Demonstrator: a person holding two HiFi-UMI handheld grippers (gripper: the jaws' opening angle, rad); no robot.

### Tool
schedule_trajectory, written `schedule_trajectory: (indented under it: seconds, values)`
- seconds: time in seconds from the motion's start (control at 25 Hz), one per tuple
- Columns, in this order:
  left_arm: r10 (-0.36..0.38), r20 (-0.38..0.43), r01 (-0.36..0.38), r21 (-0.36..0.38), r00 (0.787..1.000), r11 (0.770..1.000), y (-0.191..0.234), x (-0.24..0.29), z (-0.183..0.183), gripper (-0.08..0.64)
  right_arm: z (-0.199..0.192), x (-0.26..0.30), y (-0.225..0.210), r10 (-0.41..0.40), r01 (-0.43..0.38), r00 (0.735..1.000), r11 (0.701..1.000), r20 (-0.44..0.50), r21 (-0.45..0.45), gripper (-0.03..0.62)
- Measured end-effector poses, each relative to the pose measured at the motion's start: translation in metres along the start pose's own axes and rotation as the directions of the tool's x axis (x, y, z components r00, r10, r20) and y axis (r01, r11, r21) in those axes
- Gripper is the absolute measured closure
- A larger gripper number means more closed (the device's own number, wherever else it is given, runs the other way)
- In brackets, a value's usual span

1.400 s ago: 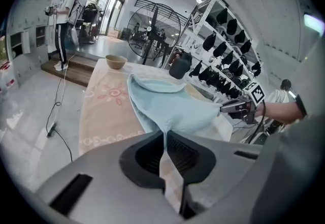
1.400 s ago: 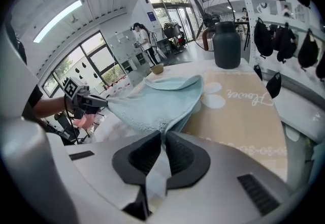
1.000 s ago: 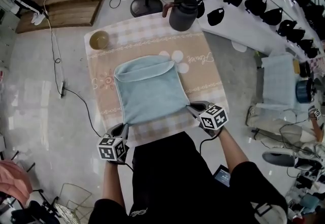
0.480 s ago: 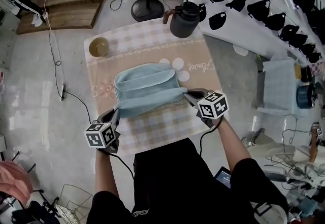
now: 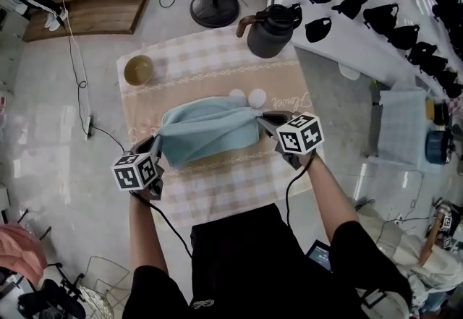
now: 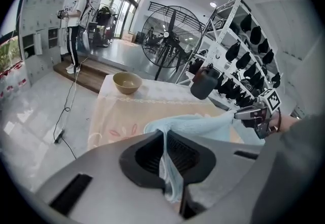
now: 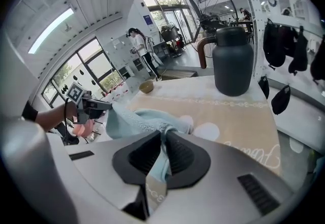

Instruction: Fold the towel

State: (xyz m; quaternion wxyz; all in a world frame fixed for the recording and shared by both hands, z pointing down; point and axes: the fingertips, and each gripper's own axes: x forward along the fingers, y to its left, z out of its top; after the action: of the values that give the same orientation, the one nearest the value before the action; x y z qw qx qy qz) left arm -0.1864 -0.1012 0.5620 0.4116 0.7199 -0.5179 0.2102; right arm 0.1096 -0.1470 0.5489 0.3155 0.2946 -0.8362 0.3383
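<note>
A light blue towel [image 5: 210,133] lies on the clothed table [image 5: 217,64], its near edge lifted and carried over the rest. My left gripper [image 5: 155,144] is shut on the towel's near-left corner, and the cloth [image 6: 203,125] runs out from between its jaws. At the near-right corner my right gripper [image 5: 262,119] is shut too, with towel [image 7: 137,119] pinched between its jaws. The lifted edge hangs taut between the two grippers. In the left gripper view the right gripper [image 6: 252,114] shows across the towel. The left gripper [image 7: 90,106] shows likewise in the right gripper view.
A brown bowl [image 5: 139,69] sits at the table's far left and a dark jug [image 5: 271,30] at the far right corner. Beyond the table stands a fan [image 5: 215,5]. A white rack with black items [image 5: 376,14] runs along the right. A cable [image 5: 79,79] lies on the floor at left.
Both grippers have moved away from the person's body toward the table's far side, carrying the towel's near edge up and over it. The flat towel now shows as a shorter, doubled band.
</note>
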Motion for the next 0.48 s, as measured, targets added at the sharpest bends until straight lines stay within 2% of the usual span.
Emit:
schedule_trajectory:
  seconds: [0.2, 0.48]
  values:
    - [0.017, -0.024, -0.017, 0.001, 1.000, 1.000, 0.013, 0.026, 0.018, 0.534, 0.018, 0.023, -0.023, 0.006, -0.006, 1.000, 1.000, -0.022, 0.011, 0.557]
    - [0.031, -0.067, -0.032, -0.021, 0.997, 0.999, 0.033, 0.059, 0.023, 0.532, 0.023, 0.053, -0.046, 0.010, -0.007, 0.998, 0.999, -0.061, 0.041, 0.555]
